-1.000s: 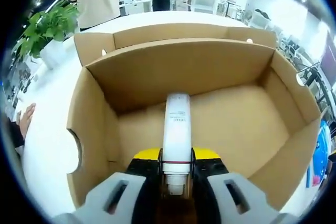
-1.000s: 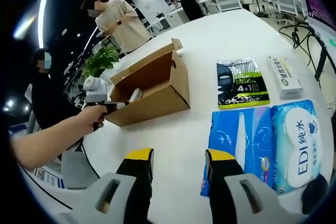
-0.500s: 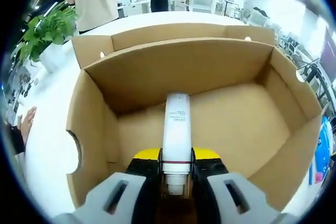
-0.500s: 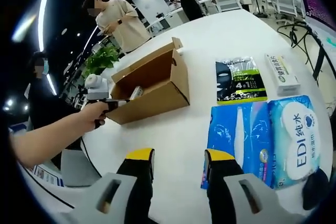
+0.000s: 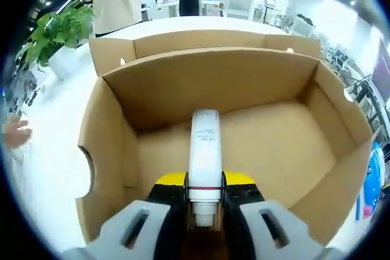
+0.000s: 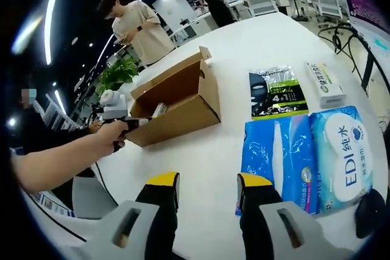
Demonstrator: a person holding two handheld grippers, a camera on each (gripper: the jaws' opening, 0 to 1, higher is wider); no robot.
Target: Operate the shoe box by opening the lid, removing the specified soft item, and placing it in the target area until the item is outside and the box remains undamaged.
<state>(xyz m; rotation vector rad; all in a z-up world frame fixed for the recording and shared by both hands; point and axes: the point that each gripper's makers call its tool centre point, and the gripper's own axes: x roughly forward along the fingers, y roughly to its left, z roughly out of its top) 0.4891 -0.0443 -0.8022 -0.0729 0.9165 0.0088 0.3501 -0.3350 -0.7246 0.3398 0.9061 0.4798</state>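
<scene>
Nothing shifted; left gripper [image 5: 205,196] stays clamped on white tube [image 5: 205,150] inside shoe box [image 5: 109,150] | tube's base hidden | right gripper [image 6: 207,202] spread

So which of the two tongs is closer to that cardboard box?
Left. The left tongs reach inside the cardboard box, shut on a white tube. The right tongs hover open over the white table, well clear of the box.

An open shoe box [image 6: 177,105] sits on a table [image 6: 207,156], a tube [image 5: 205,150] inside it between the left gripper [image 5: 204,202] jaws. Right of the box lie a mask packet [image 6: 277,92], a small carton [image 6: 323,83] and two tissue packs [image 6: 304,153]. A potted plant [image 6: 116,71] stands behind the box.
</scene>
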